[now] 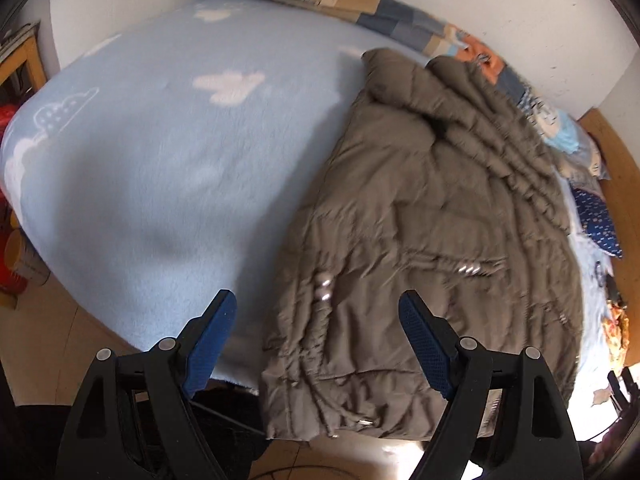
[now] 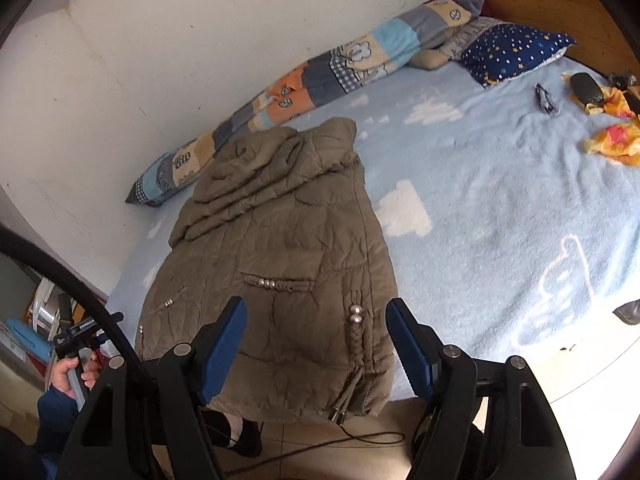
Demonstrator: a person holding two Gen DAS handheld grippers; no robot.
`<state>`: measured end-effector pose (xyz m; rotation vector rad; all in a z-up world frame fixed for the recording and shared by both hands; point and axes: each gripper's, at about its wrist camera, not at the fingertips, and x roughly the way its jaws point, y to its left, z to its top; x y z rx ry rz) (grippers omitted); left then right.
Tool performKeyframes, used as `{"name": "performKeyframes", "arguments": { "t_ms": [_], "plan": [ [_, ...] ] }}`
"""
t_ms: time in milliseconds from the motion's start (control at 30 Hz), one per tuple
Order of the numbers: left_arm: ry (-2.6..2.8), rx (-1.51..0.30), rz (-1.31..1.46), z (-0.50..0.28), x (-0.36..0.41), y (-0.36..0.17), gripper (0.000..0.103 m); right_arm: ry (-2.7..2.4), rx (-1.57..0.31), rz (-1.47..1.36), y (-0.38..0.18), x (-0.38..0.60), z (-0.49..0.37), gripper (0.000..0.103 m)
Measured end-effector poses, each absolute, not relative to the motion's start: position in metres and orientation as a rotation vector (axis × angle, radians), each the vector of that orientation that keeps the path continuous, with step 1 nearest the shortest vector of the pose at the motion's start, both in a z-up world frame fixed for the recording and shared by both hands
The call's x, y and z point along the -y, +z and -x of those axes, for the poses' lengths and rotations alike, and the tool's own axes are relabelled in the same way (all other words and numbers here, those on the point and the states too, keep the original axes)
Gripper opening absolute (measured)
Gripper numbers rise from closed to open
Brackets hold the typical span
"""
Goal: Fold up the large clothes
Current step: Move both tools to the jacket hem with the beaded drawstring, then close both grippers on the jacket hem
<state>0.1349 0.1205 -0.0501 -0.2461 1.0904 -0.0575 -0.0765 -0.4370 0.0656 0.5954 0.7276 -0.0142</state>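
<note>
A large olive-brown quilted jacket [image 1: 424, 240] lies folded lengthwise on a light blue cloud-print bed cover [image 1: 168, 152], its hem hanging over the bed's near edge. It also shows in the right wrist view [image 2: 280, 264], with sleeves folded over its upper part. My left gripper [image 1: 316, 320] is open and empty, held above the jacket's hem. My right gripper [image 2: 316, 336] is open and empty, also above the hem, near a braided cord with silver beads [image 2: 355, 316].
A patchwork quilt roll [image 2: 304, 88] lies along the white wall. A navy star pillow [image 2: 516, 52], glasses [image 2: 545, 98], a dark case [image 2: 586, 88] and yellow cloth [image 2: 616, 140] sit at the bed's head. A cable [image 2: 340, 444] runs on the floor.
</note>
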Motion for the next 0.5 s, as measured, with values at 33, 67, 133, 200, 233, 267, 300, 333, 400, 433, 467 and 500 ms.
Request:
{"name": "performKeyframes", "arguments": {
  "t_ms": [33, 67, 133, 200, 233, 267, 300, 333, 400, 433, 467, 500],
  "plan": [
    [-0.044, -1.098, 0.24, -0.134, -0.121, -0.056, 0.082, -0.006, -0.742, -0.619, 0.06, 0.44, 0.076, 0.076],
    [-0.038, -1.115, 0.237, -0.134, -0.124, -0.063, 0.082, 0.003, -0.759, -0.656, 0.052, 0.445, 0.074, 0.076],
    [-0.043, -1.139, 0.246, -0.134, -0.127, -0.073, 0.082, -0.009, -0.806, -0.702, 0.037, 0.45, 0.067, 0.076],
    [-0.045, -1.145, 0.247, -0.134, -0.128, -0.079, 0.082, -0.038, -0.857, -0.726, 0.022, 0.456, 0.059, 0.076],
    [-0.053, -1.146, 0.243, -0.135, -0.127, -0.081, 0.081, -0.042, -0.87, -0.739, 0.017, 0.456, 0.055, 0.076],
    [-0.066, -1.144, 0.234, -0.136, -0.126, -0.083, 0.077, -0.04, -0.886, -0.757, 0.012, 0.458, 0.052, 0.076],
    [-0.075, -1.145, 0.218, -0.137, -0.124, -0.085, 0.075, -0.038, -0.902, -0.768, 0.008, 0.458, 0.049, 0.076],
    [-0.08, -1.148, 0.202, -0.137, -0.121, -0.087, 0.074, -0.04, -0.923, -0.764, 0.003, 0.457, 0.046, 0.076],
    [-0.09, -1.155, 0.182, -0.136, -0.118, -0.09, 0.073, -0.043, -0.967, -0.735, -0.004, 0.45, 0.041, 0.076],
    [-0.095, -1.157, 0.183, -0.136, -0.118, -0.091, 0.073, -0.04, -0.985, -0.727, -0.008, 0.448, 0.038, 0.076],
    [-0.1, -1.16, 0.191, -0.134, -0.12, -0.092, 0.073, -0.038, -1.001, -0.723, -0.011, 0.445, 0.036, 0.076],
    [-0.103, -1.164, 0.201, -0.133, -0.122, -0.093, 0.073, -0.036, -1.022, -0.717, -0.016, 0.442, 0.033, 0.076]
  ]
}}
